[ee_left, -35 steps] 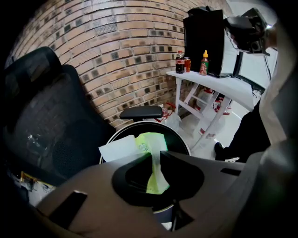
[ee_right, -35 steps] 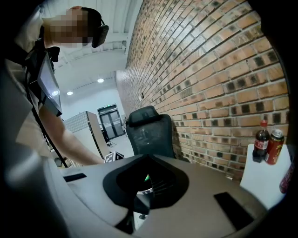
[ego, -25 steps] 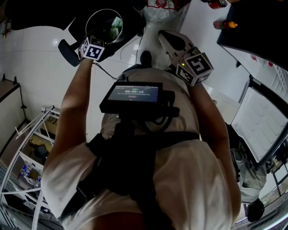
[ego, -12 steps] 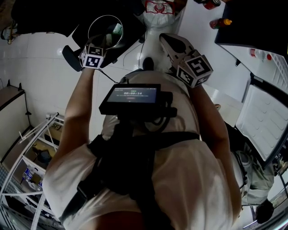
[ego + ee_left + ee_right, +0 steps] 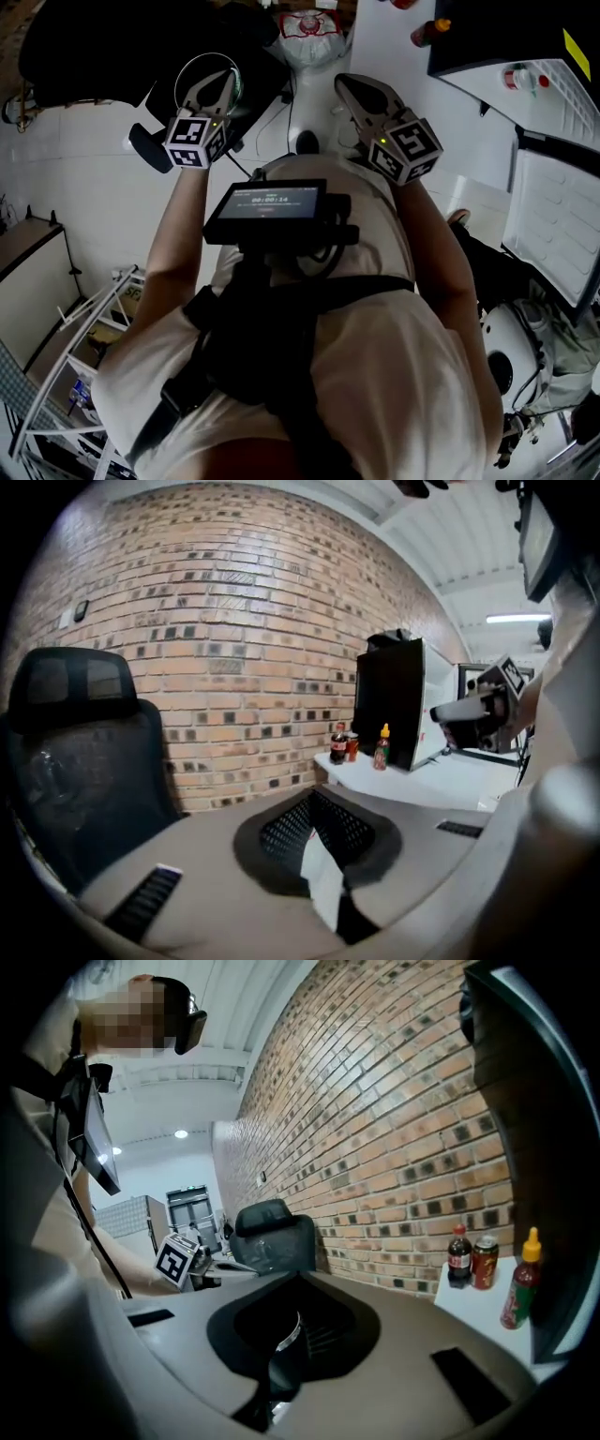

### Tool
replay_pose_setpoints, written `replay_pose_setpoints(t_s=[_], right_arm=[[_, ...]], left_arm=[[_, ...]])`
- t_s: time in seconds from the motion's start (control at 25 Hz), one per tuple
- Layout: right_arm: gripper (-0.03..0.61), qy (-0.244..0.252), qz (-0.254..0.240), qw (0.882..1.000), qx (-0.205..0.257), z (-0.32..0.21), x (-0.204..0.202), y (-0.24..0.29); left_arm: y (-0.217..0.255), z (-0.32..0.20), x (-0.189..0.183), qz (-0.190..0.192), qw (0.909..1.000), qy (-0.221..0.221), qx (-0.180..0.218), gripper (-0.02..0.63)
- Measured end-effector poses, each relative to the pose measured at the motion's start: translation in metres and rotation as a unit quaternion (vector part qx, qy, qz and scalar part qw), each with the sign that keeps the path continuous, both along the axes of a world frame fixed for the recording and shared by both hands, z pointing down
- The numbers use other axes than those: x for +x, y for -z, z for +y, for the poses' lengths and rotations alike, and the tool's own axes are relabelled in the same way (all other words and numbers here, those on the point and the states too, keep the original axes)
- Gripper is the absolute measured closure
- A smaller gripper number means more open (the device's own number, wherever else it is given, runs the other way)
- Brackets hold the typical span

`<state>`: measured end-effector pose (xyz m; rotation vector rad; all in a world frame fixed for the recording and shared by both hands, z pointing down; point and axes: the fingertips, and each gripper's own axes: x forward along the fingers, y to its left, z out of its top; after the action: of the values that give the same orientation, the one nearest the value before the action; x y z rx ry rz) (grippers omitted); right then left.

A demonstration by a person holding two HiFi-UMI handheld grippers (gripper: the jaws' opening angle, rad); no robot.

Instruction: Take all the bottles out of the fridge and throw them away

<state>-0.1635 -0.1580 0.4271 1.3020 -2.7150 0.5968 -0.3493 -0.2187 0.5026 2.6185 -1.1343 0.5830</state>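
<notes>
**A:** Where do the bottles stand?

**B:** On the white counter [image 5: 464,1321] just beside the fridge [image 5: 389,705], against the brick wall [image 5: 394,1147]. There is a dark cola bottle [image 5: 457,1258] and a red can [image 5: 484,1262] just beside it. A sauce bottle [image 5: 522,1290] with a yellow nozzle stands nearest the fridge. In the head view the fridge stands open. A small pale thing [image 5: 514,78] in its white inside may be one more bottle, but it is too small to be sure.

**A:** And the grippers?

**B:** Neither carries anything. The left gripper [image 5: 225,81] has its fingers pressed together and shows in front of the bin [image 5: 177,82], well apart from the fridge. The right gripper [image 5: 345,83] is closed too, fingertips together, on the side nearer the fridge.

**A:** How would the cola handle?

**B:** I'd judge it full, so fairly heavy for its size, with a smooth round wall that could be slick if cold. Take it across the body, below the shoulder, where the wall runs straight. The cap is narrow and would let it swing.

**A:** The sauce one?

**B:** Lighter, and likely soft plastic that dents. Close on the middle of its body, not the tapering nozzle, and only firmly enough to lift. It stands close to the fridge wall and the can, so come in from the open counter side.
</notes>
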Motion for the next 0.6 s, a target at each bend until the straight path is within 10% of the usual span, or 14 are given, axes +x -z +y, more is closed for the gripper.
replay_pose_setpoints(t_s=[0.6], right_arm=[[0.591, -0.139, 0.013, 0.990, 0.030, 0.058, 0.117, 0.015]], left_arm=[[0.085, 0.022, 0.162, 0.111, 0.9839, -0.136, 0.031, 0.612]])
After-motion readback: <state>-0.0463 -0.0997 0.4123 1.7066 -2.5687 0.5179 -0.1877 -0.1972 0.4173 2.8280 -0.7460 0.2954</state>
